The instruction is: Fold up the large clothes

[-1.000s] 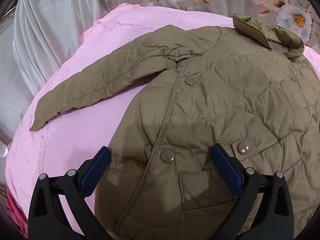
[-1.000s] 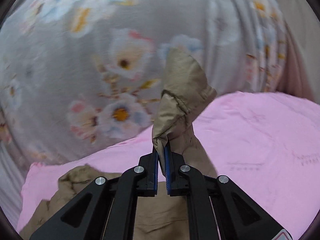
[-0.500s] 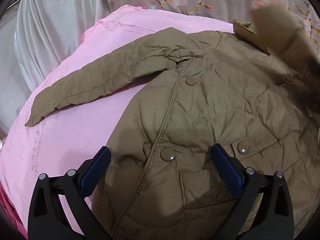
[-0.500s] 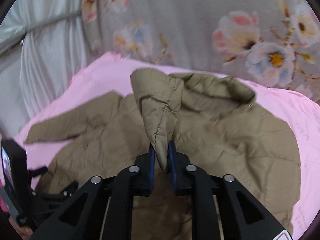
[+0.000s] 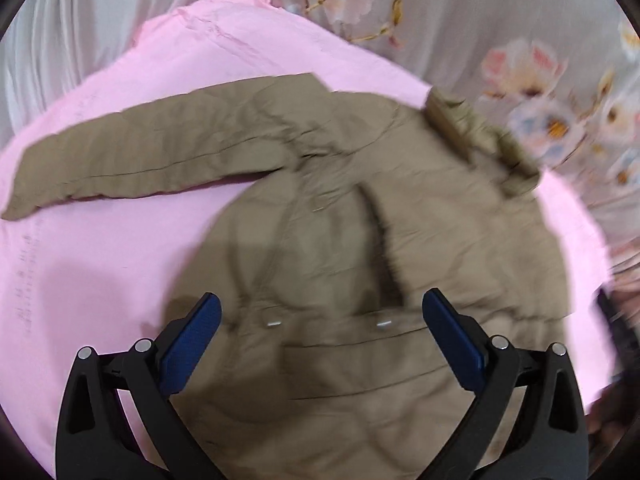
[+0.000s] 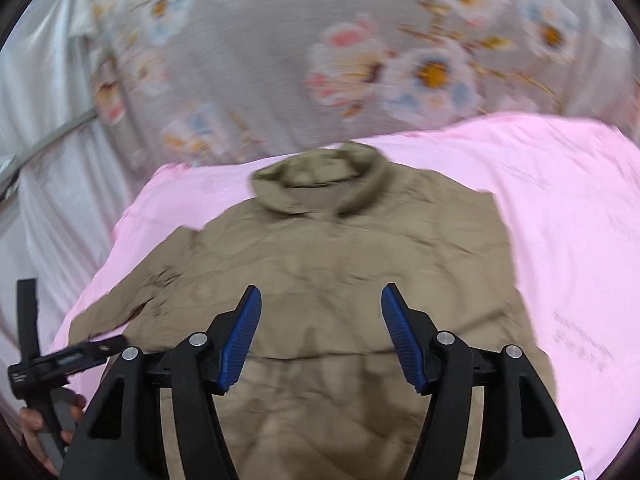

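Observation:
An olive quilted jacket [image 5: 360, 240] lies flat on the pink sheet [image 5: 100, 260], collar [image 5: 480, 140] at the far right. Its left sleeve [image 5: 140, 160] stretches out to the left. The right sleeve [image 5: 460, 240] now lies folded across the body. My left gripper [image 5: 320, 332] is open and empty above the jacket's lower front. In the right wrist view the jacket [image 6: 340, 260] lies with its collar [image 6: 320, 184] far from me. My right gripper [image 6: 320, 332] is open and empty above it. Both views are motion blurred.
A floral grey curtain [image 6: 360, 60] hangs behind the bed, with white drapes [image 5: 80, 32] at the left. The left gripper's black body and the hand holding it [image 6: 44, 364] show at the lower left of the right wrist view. Pink sheet [image 6: 568, 240] lies bare to the right.
My right gripper carried the right sleeve over the jacket's body, let it go and opened. My left gripper drew back a little, still open.

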Demonstrator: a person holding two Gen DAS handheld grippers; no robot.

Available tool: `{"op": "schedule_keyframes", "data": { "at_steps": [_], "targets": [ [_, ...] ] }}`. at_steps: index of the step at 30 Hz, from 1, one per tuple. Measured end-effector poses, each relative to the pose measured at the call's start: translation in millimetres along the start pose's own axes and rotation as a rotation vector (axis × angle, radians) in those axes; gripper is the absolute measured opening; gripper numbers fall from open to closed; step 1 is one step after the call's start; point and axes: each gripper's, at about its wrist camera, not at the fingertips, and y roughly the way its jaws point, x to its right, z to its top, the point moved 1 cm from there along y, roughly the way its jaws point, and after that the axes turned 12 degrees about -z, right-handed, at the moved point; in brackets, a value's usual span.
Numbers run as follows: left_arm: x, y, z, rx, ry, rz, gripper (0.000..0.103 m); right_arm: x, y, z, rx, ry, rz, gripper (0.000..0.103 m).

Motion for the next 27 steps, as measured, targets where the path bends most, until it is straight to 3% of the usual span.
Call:
{"op": "schedule_keyframes", "data": {
  "at_steps": [5,11,12,14,15,17,19,20,21,24,27],
  "targets": [
    [22,36,14,-0.095,-0.086,-0.148,0.098,77,26,-3,-0.113,0.312,-0.011,0.060],
    [39,84,17,-0.156,-0.107,-0.127,0.095,118,66,-13,-0.220,0.475,-0.002,0.046],
    [37,86,17,-0.157,-0.115,-0.122,0.085,119,73,-13,-0.233,0.487,0.008,0.045],
    [40,88,19,-0.147,-0.091,-0.095,0.051,120,83,-11,-0.237,0.501,0.025,0.044],
    [42,89,22,-0.140,-0.070,-0.066,0.043,122,86,-10,-0.235,0.507,0.035,0.044],
    [43,85,30,-0.120,-0.049,-0.045,0.012,121,93,-2,-0.228,0.522,0.060,0.043],
    [49,77,45,-0.085,0.000,-0.050,0.008,123,102,7,-0.216,0.544,0.090,0.031],
    [54,72,52,-0.057,0.032,-0.042,0.007,123,104,13,-0.205,0.551,0.101,0.014],
    [59,65,60,-0.025,0.063,-0.042,0.006,123,103,19,-0.191,0.556,0.120,0.010],
    [72,46,75,0.061,0.149,-0.031,0.005,112,73,40,-0.042,0.515,0.157,0.008],
    [75,49,74,0.081,0.211,0.020,0.005,91,51,49,0.055,0.381,0.088,0.006]
  ]
}}
